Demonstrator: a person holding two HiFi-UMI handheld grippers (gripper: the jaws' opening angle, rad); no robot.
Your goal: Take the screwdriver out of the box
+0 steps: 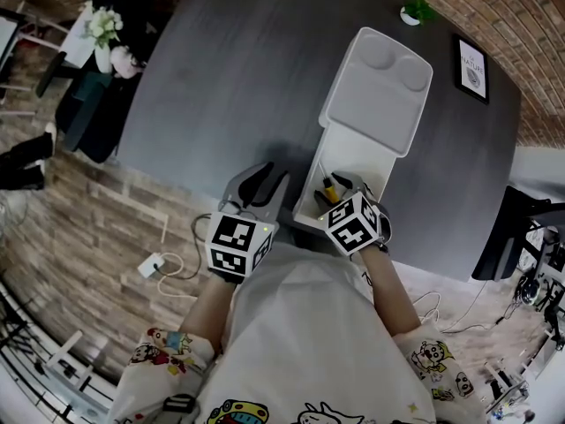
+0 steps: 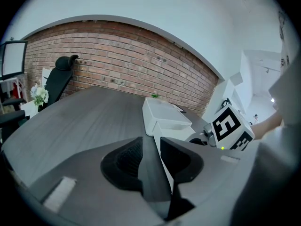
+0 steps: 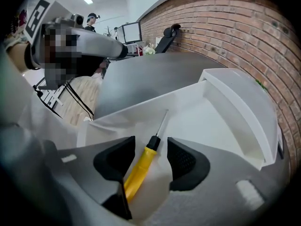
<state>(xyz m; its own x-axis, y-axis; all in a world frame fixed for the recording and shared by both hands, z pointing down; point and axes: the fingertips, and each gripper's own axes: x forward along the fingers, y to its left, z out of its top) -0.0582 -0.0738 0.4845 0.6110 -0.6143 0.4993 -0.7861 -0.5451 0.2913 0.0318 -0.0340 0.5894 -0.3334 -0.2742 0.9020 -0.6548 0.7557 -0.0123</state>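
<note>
The open white box (image 1: 351,162) lies on the dark table (image 1: 229,87), its lid (image 1: 375,91) folded back away from me. A yellow-handled screwdriver (image 3: 141,166) with a thin metal shaft lies in the near end of the box, also visible in the head view (image 1: 327,186). My right gripper (image 3: 150,157) points steeply down into the box (image 3: 141,109), jaws open on either side of the handle without pressing it. My left gripper (image 1: 265,184) rests over the table left of the box, open, with only bare table between its jaws (image 2: 151,157). The box (image 2: 164,119) shows ahead of it.
A small green plant (image 1: 415,11) and a framed picture (image 1: 470,69) sit near the table's far edge. White flowers (image 1: 104,26) stand off to the left by a dark chair. A white adapter with cables (image 1: 152,265) lies on the wood floor below.
</note>
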